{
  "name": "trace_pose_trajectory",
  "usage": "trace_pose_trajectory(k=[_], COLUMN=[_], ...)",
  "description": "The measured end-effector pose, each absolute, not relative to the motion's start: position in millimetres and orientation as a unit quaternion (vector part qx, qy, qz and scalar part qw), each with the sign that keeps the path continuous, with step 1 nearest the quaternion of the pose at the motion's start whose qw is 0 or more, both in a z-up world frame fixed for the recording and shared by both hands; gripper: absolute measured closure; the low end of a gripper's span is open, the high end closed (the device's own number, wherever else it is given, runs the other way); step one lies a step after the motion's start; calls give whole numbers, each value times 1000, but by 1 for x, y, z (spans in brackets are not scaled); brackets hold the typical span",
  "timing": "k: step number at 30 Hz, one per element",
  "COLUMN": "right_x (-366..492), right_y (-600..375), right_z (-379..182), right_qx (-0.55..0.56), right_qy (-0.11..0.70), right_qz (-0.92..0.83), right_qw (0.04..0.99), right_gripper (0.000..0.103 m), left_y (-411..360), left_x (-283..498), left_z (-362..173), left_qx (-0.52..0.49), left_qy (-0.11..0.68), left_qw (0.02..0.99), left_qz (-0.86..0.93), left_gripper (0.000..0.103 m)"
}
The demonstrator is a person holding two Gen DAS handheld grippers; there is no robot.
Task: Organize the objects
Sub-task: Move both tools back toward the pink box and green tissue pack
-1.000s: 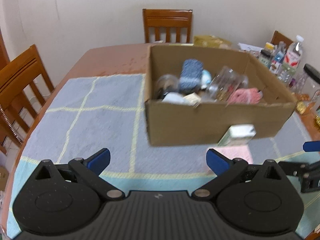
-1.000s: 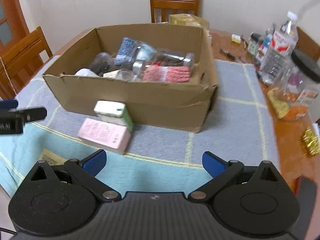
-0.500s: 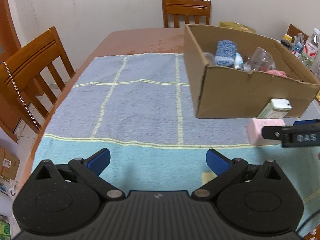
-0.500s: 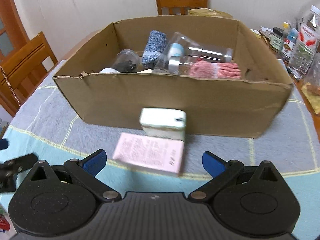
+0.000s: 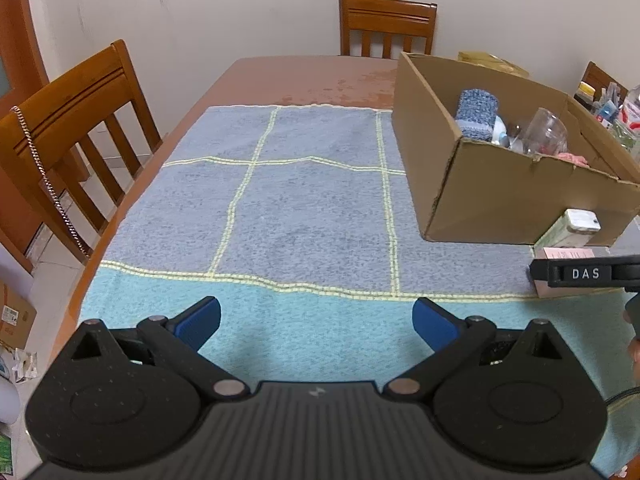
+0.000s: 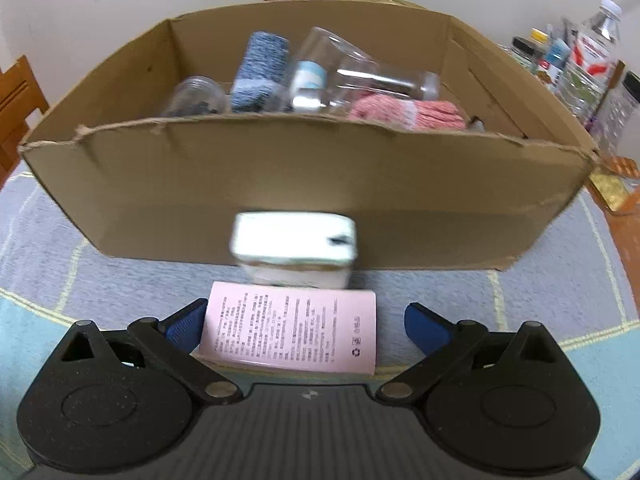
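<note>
A pink box [image 6: 292,330] lies flat on the blue checked cloth [image 6: 540,308], between the fingers of my open right gripper [image 6: 306,326]; whether the left finger touches it I cannot tell. A white-topped green box [image 6: 294,246] stands behind it against the cardboard box [image 6: 304,184], which holds a blue rolled cloth [image 6: 262,68], clear jars and a pink rolled cloth [image 6: 404,110]. My left gripper [image 5: 316,322] is open and empty over the cloth [image 5: 304,216]. In its view the cardboard box [image 5: 508,204], both small boxes and the right gripper's finger [image 5: 584,274] show at right.
Wooden chairs stand at the table's left [image 5: 68,120] and far end [image 5: 386,24]. Bottles and jars [image 6: 584,64] crowd the table to the right of the cardboard box. The table's left edge [image 5: 80,292] lies close to my left gripper.
My right gripper has moved forward and down until the pink box lies between its fingers. My left gripper has swung left, away from the cardboard box.
</note>
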State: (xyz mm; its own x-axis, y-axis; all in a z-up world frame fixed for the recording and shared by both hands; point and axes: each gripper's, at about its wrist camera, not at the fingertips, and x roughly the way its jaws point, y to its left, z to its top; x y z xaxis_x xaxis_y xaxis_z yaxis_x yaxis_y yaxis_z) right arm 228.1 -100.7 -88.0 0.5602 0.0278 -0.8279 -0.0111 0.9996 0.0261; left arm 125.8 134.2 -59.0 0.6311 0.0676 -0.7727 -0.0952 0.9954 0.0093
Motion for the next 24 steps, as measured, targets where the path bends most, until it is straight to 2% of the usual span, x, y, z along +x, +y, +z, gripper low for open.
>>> trace_pose_trajectory(k=[15,24], right_x=[221,221], right_y=[-174,-206], right_z=[-93,-93], right_qx=[5,-31], right_qy=[477,478], right_qz=[-20,47], right_qw=[879,876], right_gripper=[0,0], left_y=[81,32], left_x=[146,158], left_z=[-55,-60], left_qx=[-20,-13], left_qy=[433,439], left_qw=[901,898], left_qz=[-2,-24], left_gripper=[1,1])
